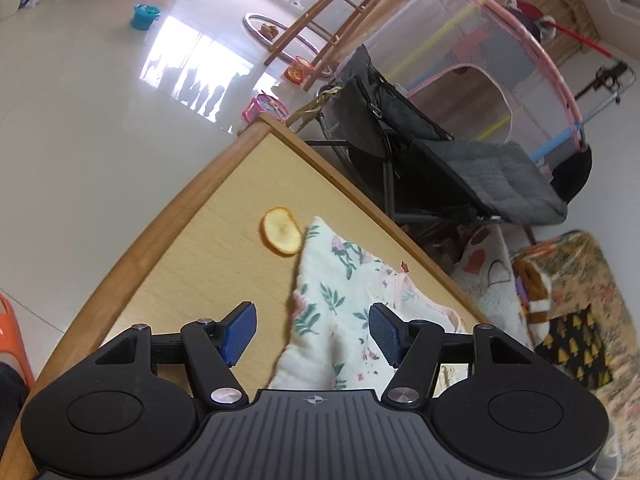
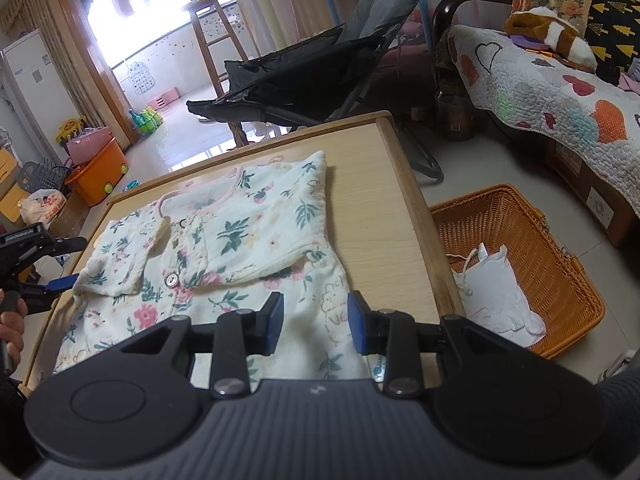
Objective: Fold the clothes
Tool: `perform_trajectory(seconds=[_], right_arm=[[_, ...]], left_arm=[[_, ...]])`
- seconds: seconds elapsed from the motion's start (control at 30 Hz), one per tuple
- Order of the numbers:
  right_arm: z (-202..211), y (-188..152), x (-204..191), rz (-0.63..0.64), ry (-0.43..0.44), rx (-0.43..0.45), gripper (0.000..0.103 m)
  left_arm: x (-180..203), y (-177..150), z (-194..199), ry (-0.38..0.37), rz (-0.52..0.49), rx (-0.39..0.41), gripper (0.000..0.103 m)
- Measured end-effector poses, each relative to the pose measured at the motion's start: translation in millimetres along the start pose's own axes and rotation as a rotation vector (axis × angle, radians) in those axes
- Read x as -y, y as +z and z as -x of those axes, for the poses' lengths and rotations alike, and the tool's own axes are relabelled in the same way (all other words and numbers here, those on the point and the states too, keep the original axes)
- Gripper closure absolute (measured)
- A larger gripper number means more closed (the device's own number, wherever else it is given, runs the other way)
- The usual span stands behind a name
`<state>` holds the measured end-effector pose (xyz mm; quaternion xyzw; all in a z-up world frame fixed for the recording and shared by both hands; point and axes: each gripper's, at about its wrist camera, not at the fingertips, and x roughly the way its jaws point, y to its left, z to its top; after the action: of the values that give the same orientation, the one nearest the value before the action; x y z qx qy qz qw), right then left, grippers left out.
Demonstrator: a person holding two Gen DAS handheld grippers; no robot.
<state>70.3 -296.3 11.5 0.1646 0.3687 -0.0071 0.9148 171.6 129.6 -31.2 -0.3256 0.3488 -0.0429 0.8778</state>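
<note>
Right wrist view, item one: right gripper (image 2: 315, 322), jaws standing partly apart over the lower body of the floral garment (image 2: 224, 248), nothing clamped; whether the pads (image 2: 275, 322) are touching the cloth cannot be told.

Item two: the garment, lying front-up on the wooden table (image 2: 400, 200), both sleeves already lying folded in across the chest, buttons (image 2: 172, 279) showing. The body is lying at full length, so the lengthwise folds are judged still to come.

Item three: left gripper (image 1: 312, 330), jaws standing apart, nothing between the pads (image 1: 240, 332), hovering at the garment's left edge beside the folded sleeve; the same tool is showing at the left edge of the right wrist view.

Item four: wicker basket (image 2: 560, 280) sitting on the floor just beside the table, already holding a white piece (image 2: 496, 296), judged the place for finished work.

Item five: peel-like orange scrap (image 1: 281, 236) lying on the table near the garment's corner.
</note>
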Motion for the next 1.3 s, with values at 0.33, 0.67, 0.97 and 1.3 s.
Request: perform_trajectory(seconds=[0.33,0.67,0.97,1.3], right_arm=[[-2,1,3,-0.017,0.006,0.001,0.069],[-2,1,6,-0.033,0.013,0.005,0.069],[-1,0,7,-0.042,0.017,0.010,0.069],[0,1,8,-0.050,0.023,0.011,0.069]], left_arm=[[10,-1,-14,0.047,-0.061,-0.011,0.092],[41,-3,0,0.037,-0.283,0.019,0.097],[58,-2,6,0.043,-0.352,0.008,0.097],[74,-7,8,0.039,-0.402,-0.007,0.097]])
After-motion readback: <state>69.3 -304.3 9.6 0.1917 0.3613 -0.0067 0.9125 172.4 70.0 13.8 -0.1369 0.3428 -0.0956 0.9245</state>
